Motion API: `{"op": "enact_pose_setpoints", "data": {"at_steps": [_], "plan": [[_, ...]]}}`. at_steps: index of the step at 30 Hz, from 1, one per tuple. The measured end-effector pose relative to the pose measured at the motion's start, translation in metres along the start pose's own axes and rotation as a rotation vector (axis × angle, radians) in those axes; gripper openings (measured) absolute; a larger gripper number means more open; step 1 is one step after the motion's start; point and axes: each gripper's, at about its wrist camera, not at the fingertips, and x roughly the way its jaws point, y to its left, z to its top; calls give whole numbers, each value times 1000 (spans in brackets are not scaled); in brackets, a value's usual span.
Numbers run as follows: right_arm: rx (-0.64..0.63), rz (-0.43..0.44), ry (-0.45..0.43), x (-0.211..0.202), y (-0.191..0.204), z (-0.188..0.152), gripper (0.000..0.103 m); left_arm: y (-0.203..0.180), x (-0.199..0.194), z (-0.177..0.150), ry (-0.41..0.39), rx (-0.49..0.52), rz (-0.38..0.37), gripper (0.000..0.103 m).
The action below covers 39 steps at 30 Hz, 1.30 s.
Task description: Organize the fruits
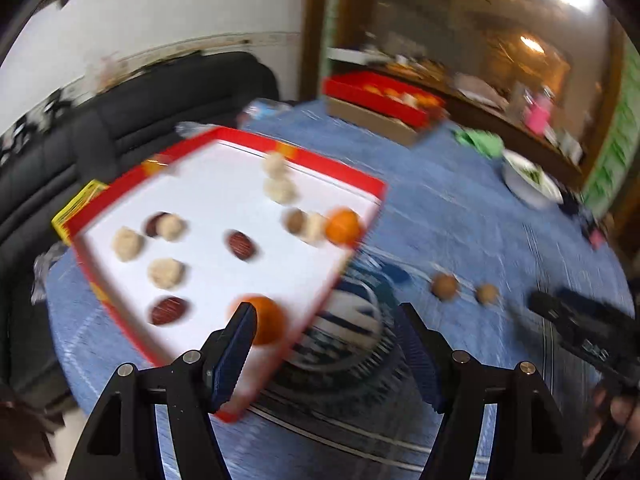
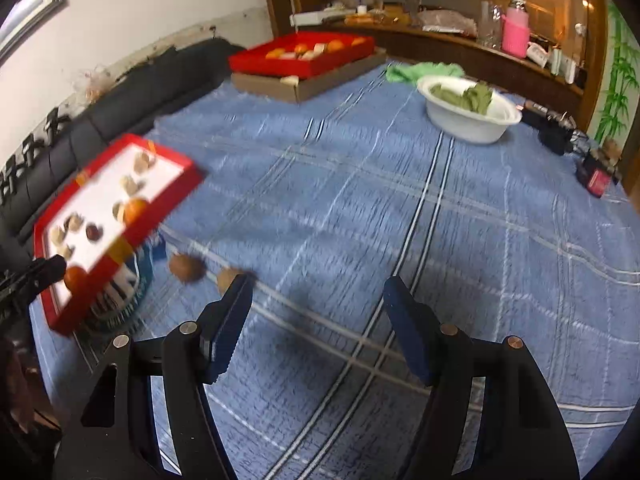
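Observation:
A red-rimmed white tray sits tilted on a blue-and-white striped bowl. It holds two oranges, dark red dates and several pale round pieces. Two brown round fruits lie on the blue cloth beside it. My left gripper is open above the tray's near corner and the bowl, with nothing gripped. My right gripper is open over bare cloth, just right of the brown fruits. The tray is at its left.
A second red tray with fruit rests on a cardboard box at the far side. A white basin of greens and a green cloth lie far right. A black sofa borders the table. A cluttered sideboard stands behind.

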Motion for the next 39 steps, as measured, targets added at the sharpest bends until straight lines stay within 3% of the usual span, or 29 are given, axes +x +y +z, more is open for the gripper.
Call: {"op": "enact_pose_setpoints", "data": {"at_steps": [2,4,9,12,23,25,27,33,39], "plan": [[-42,16,12,7,10,-4,65,-9,3,-6,16,20,-3,69],[-90,16,13,15,24,-3,54,-13,4,-10,24,22,-1,69],[-149,28,53,44,45,4,50,-18,6,-11,36,35,8,69],[-201,20,44,49,55,1,21,-27,11,-8,34,59,13,69],[-98,30,-55,-14,1,-15,21,-91,56,14,76,142,-52,68],[-55,41,-71,-19,-13,-15,21,-96,68,17,91,134,-63,53],[-30,51,-93,-22,-19,-11,21,-99,80,17,114,147,-51,26],[-37,50,-163,-36,-22,-8,21,-99,67,11,62,136,-65,25],[-25,59,-163,-33,-23,-10,21,-108,40,-2,22,134,-103,25]]}}
